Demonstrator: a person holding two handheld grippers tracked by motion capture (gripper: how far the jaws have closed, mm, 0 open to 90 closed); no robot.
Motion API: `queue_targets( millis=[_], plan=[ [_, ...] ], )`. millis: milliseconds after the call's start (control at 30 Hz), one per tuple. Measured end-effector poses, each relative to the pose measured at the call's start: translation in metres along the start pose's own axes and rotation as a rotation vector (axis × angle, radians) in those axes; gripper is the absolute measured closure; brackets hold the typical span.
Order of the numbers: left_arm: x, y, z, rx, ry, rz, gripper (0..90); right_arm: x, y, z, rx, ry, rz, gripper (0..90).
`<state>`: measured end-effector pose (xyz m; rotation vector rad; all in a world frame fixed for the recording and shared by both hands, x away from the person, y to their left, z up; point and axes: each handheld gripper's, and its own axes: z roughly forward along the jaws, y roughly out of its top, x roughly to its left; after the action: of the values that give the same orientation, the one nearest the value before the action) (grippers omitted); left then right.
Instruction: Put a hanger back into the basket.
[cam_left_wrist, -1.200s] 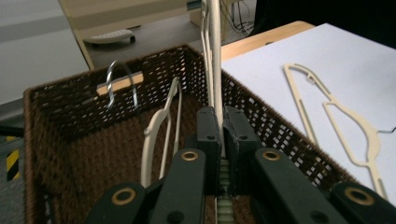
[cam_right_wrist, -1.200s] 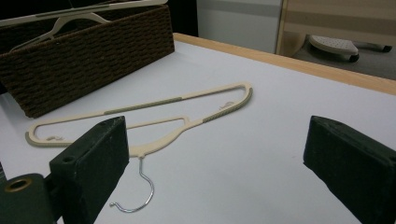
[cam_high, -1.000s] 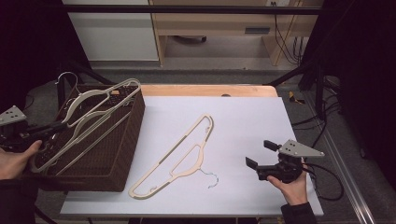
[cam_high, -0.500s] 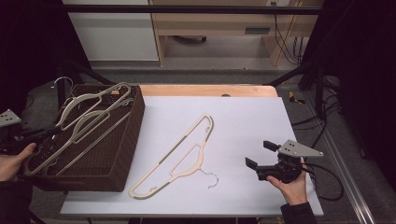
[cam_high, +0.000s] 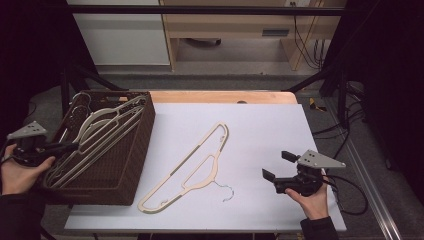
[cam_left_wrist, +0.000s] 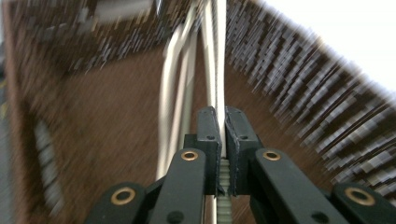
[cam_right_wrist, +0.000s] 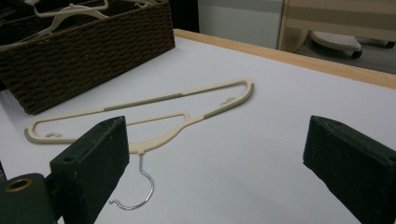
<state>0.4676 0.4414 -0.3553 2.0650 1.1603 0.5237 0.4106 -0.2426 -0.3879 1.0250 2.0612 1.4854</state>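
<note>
White table (cam_high: 260, 130): wicker basket (cam_high: 127, 165), cream hanger (cam_high: 192, 170).

Bench (cam_high: 260, 130) sheet evenly, softly lit from above; surroundings fall to near black. Faint shadows. High view slightly soft, grainy. Left gripper view heavily motion-smeared, basket (cam_left_wrist: 299, 93) weave streaked. Right gripper view sharp at mid-distance, near jaws blurred.

One cream hanger (cam_high: 192, 167) lay on the worktop (cam_high: 260, 130). One wicker basket (cam_high: 125, 165) held several more hangers (cam_high: 102, 131), at least three, too tangled for an exact count. Two claws were there, left claw (cam_high: 65, 146) and right claw (cam_high: 279, 165).
</note>
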Motion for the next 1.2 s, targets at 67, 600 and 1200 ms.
queue_targets(
  millis=[67,600,1200],
  plan=[
    [-0.002,0.000,0.009,0.052,0.014,-0.005,85.3,0.000,0.000,0.001,0.002,-0.001,-0.003,7.1],
    [-0.001,0.002,0.015,0.188,0.198,-0.063,57.6,0.001,-0.001,0.003,0.011,0.004,-0.004,7.1],
    [-0.073,0.027,-0.005,-0.120,0.041,0.037,22.0,0.000,0.001,0.004,0.003,0.011,0.004,6.4]
  ],
)
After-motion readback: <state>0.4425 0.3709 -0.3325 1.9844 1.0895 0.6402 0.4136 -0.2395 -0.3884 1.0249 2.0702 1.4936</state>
